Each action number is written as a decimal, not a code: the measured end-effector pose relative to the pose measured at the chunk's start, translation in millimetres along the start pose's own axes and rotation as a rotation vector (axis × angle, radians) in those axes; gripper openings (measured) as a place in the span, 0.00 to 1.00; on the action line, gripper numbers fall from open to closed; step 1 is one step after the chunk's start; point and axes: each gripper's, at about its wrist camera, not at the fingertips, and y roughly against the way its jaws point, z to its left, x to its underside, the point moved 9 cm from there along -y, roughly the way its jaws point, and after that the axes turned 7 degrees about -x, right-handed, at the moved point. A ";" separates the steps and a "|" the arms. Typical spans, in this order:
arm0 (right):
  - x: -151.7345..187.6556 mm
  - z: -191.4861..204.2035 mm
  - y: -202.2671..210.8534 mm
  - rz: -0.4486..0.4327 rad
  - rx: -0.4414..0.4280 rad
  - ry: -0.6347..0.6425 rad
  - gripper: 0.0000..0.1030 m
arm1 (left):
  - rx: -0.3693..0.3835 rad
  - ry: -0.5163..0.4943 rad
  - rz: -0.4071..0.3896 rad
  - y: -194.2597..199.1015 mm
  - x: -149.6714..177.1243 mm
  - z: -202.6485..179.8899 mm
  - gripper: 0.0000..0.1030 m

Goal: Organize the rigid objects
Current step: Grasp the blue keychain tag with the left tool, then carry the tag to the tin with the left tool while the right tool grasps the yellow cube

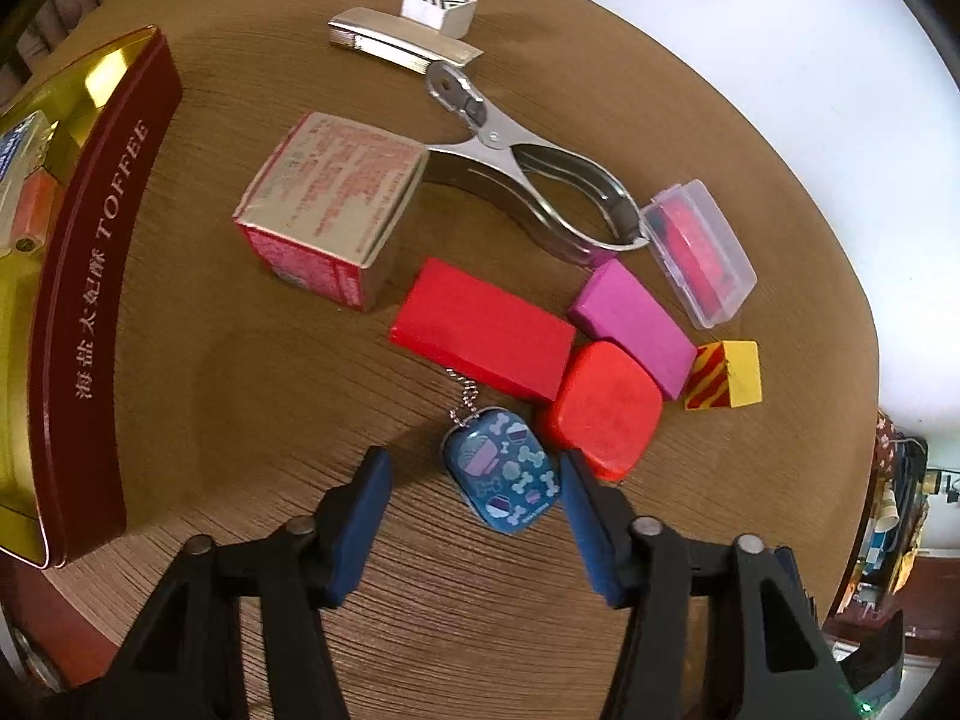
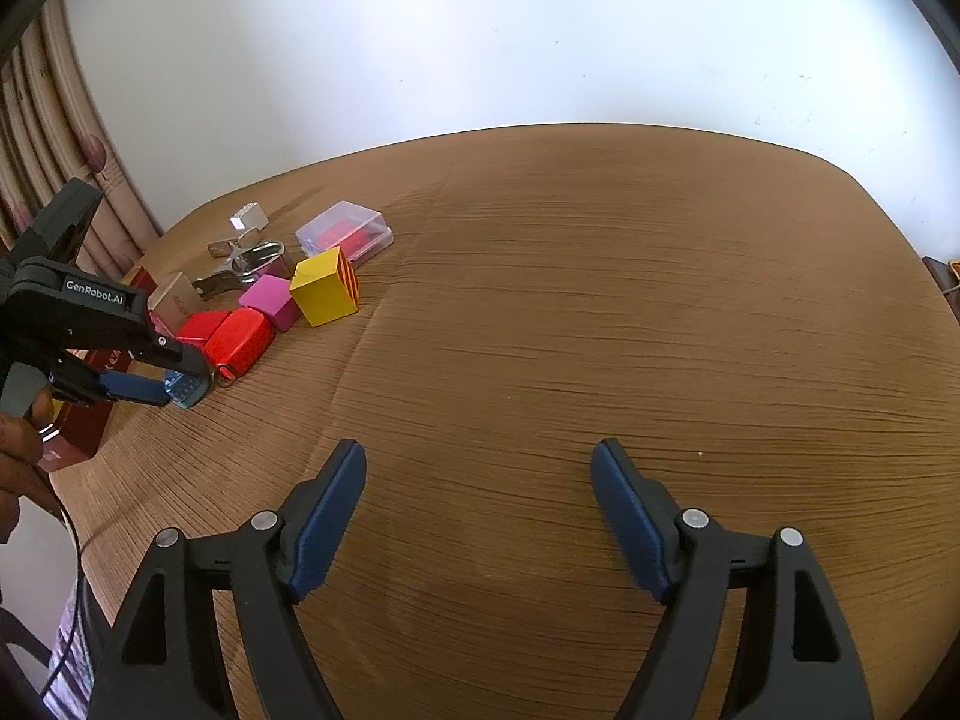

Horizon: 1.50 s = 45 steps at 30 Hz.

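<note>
My left gripper (image 1: 474,468) is open around a blue patterned tag on a ball chain (image 1: 503,473), which lies flat on the brown table; its right finger touches the tag's edge. Beyond the tag lie a red block (image 1: 480,333), a red rounded case (image 1: 606,408), a magenta block (image 1: 630,324), a yellow striped cube (image 1: 726,375), a clear plastic box (image 1: 699,252), a metal clamp (image 1: 528,180) and a cardboard box (image 1: 330,204). My right gripper (image 2: 478,462) is open and empty over bare table, far right of the pile (image 2: 270,294).
An open maroon and gold toffee tin (image 1: 90,300) with items inside stands at the left. A silver stapler-like bar (image 1: 396,45) and a small white zigzag block (image 1: 441,6) lie at the back. A white wall is behind the table. Curtains (image 2: 72,180) hang at the left.
</note>
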 end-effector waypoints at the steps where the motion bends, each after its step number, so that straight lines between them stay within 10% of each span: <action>1: 0.1 0.1 0.0 0.001 -0.001 0.000 0.74 | -0.001 0.009 -0.002 0.6 -0.6 3.2 0.45; 4: 0.8 0.9 0.1 0.004 -0.001 0.003 0.76 | 0.013 0.032 0.003 1.2 -4.2 12.5 0.32; 21: 0.1 5.7 1.0 0.008 0.026 0.025 0.78 | 0.064 -0.070 -0.031 17.5 14.2 1.4 0.31; 32: -52.2 75.0 -40.4 0.022 -0.117 0.138 0.58 | 0.140 -0.074 -0.058 57.5 20.6 25.0 0.31; 45: -68.6 82.8 -89.0 0.105 -0.094 0.168 0.36 | 0.166 -0.029 -0.158 112.8 -3.3 60.5 0.31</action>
